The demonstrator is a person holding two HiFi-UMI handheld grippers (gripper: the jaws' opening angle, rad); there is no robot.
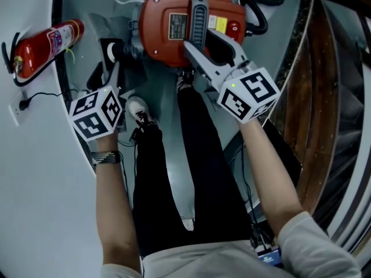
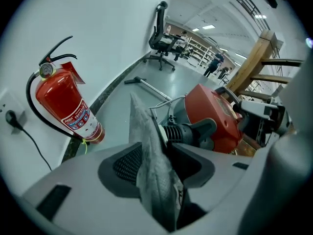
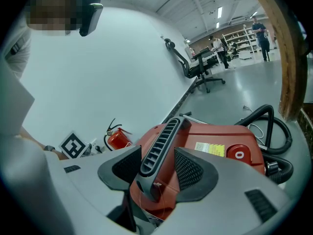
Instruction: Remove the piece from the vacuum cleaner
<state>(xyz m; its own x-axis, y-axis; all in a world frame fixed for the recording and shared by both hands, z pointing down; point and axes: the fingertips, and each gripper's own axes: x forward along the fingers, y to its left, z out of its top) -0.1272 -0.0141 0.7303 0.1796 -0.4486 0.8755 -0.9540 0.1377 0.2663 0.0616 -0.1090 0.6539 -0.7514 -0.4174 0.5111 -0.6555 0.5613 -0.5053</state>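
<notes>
The red vacuum cleaner (image 1: 165,45) (image 2: 220,114) (image 3: 215,136) stands on the floor at my feet. My right gripper (image 1: 202,40) (image 3: 157,165) is shut on its black ribbed handle (image 1: 197,16) (image 3: 161,141), which runs slantwise between the pads. My left gripper (image 1: 114,68) (image 2: 156,163) is at the vacuum's left side, next to the black hose socket (image 1: 113,51) (image 2: 190,131). A grey, cloth-like flat piece (image 2: 149,151) stands upright between its wide jaws, which are open. The head view does not show that piece clearly.
A red fire extinguisher (image 1: 46,45) (image 2: 66,104) leans on the white wall by a socket (image 1: 23,104). A black hose (image 3: 274,126) coils behind the vacuum. A wooden frame (image 1: 324,97) (image 2: 254,58) stands right. An office chair (image 2: 161,33) stands far down the hall.
</notes>
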